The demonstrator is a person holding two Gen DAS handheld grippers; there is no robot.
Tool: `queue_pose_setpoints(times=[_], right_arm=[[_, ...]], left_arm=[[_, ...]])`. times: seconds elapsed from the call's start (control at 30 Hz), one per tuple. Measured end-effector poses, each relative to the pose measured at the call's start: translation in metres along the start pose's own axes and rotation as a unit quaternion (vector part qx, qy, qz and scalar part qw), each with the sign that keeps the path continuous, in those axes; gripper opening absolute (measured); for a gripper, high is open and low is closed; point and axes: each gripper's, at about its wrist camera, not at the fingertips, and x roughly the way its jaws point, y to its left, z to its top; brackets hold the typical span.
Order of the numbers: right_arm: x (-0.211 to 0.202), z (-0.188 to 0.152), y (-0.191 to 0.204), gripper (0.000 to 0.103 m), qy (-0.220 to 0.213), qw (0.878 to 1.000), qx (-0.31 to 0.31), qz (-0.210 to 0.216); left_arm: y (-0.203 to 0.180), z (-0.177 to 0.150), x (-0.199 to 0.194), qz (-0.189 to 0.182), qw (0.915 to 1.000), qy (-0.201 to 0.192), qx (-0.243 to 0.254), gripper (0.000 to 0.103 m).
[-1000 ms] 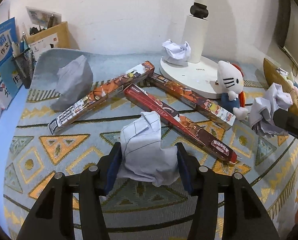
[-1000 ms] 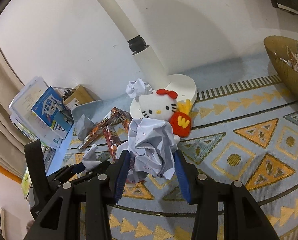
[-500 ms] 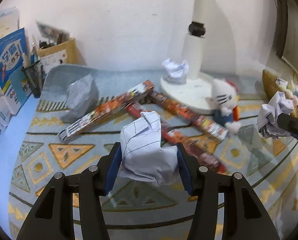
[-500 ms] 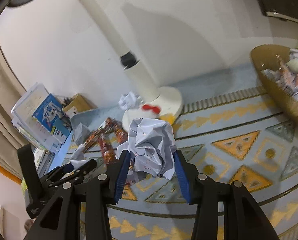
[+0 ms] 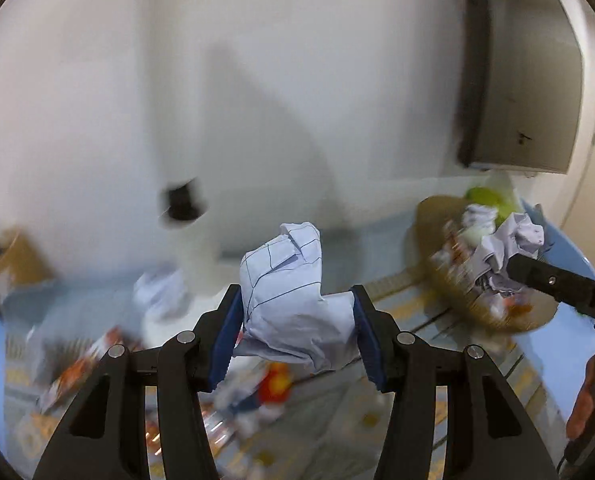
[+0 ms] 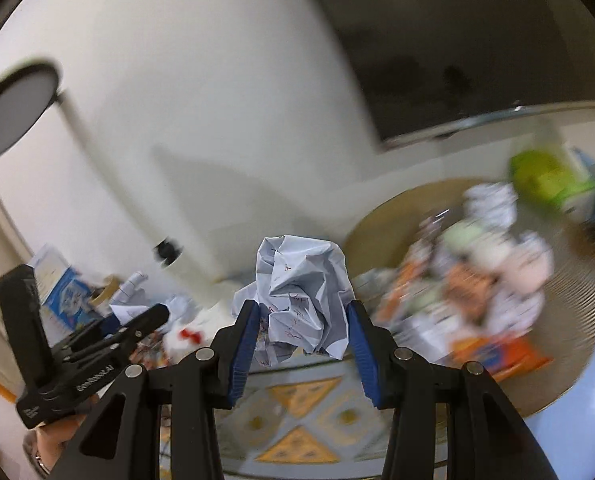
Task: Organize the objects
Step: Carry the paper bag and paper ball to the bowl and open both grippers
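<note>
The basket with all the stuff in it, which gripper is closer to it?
Right. The right gripper holds its paper right beside the basket; the left gripper is farther off, over the rug.

Two claws (image 5: 297, 326) (image 6: 302, 330), two held paper wads (image 5: 293, 308) (image 6: 303, 296), one basket (image 6: 569, 320).

A lived-in room of a home, seen low over a patterned rug (image 6: 297, 404) with yellow triangles on grey-blue. A plain white wall (image 5: 257, 80) rises just behind the rug. On the rug's right side sits a wide woven basket (image 6: 569, 300) heaped with crumpled paper, toys and packets. On its left side, against the wall, lean children's books (image 6: 63, 292) and a cardboard box (image 5: 15, 258). A white lamp pole (image 5: 185, 240) stands at the rug's far edge, and a dark screen (image 6: 477, 48) hangs on the wall above the basket.
</note>
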Motion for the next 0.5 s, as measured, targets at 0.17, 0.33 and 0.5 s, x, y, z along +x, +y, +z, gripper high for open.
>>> queue_pose_setpoints(times=[0.17,0.33,0.5], right_arm=[[-0.012,0.026,-0.034,0.044,-0.008,0.999,0.001,-0.037],[-0.023,0.044,-0.057,0.044,-0.012,0.997,0.004,-0.071],[-0.025,0.053,-0.074,0.044,-0.01,0.995,0.009,-0.097]], left_arm=[[-0.055,0.03,0.015,-0.045,0.9987,-0.011,0.021,0.05],[-0.101,0.044,0.029,-0.074,0.9962,-0.016,0.043,0.05],[-0.139,0.046,0.058,-0.099,0.9927,0.004,0.069,0.054]])
